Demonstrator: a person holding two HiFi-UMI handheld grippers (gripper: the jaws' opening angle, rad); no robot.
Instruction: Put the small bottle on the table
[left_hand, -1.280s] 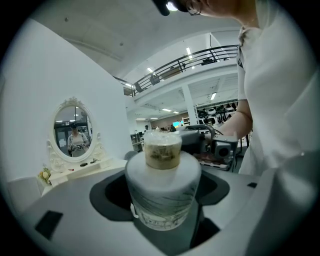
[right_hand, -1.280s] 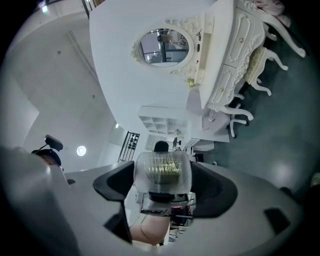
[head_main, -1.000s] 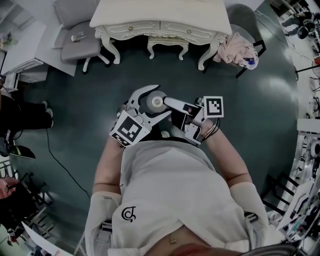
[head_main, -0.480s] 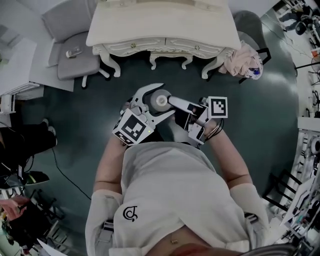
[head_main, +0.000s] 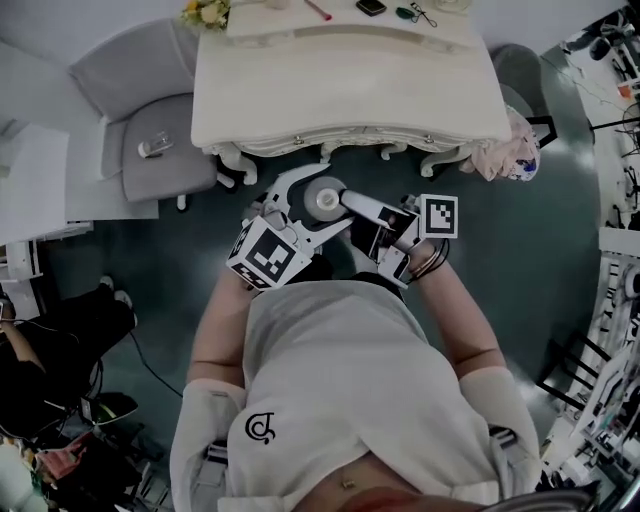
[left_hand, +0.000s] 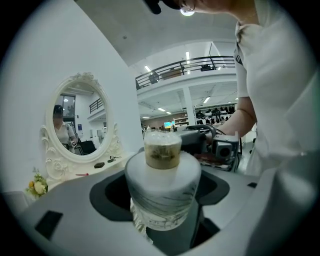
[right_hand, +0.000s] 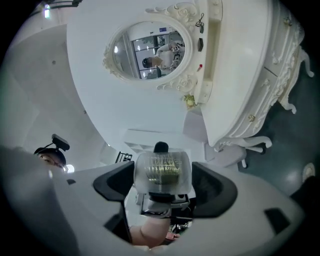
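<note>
A small round white bottle (head_main: 322, 200) with a clear, gold-lined cap (left_hand: 162, 150) is held in front of the person's chest. My left gripper (head_main: 326, 200) is shut on its body (left_hand: 162, 197), one wide jaw on each side. From the right, my right gripper (head_main: 346, 201) reaches in, and its pads appear to press on the cap (right_hand: 162, 172). The white dressing table (head_main: 350, 110) lies just beyond the bottle, its front edge close to the grippers. Its oval mirror (right_hand: 150, 47) shows in both gripper views.
A grey chair (head_main: 165, 150) stands left of the table beside a white cabinet (head_main: 60, 190). Clothes (head_main: 505, 150) hang at the table's right end. Flowers (head_main: 205, 12) and small items (head_main: 372, 7) lie along the far tabletop. A seated person (head_main: 40, 360) is at the far left.
The person has stepped forward, so the table now sits much closer to the grippers. Both grippers keep the same hold on the bottle and the same pose to each other.
</note>
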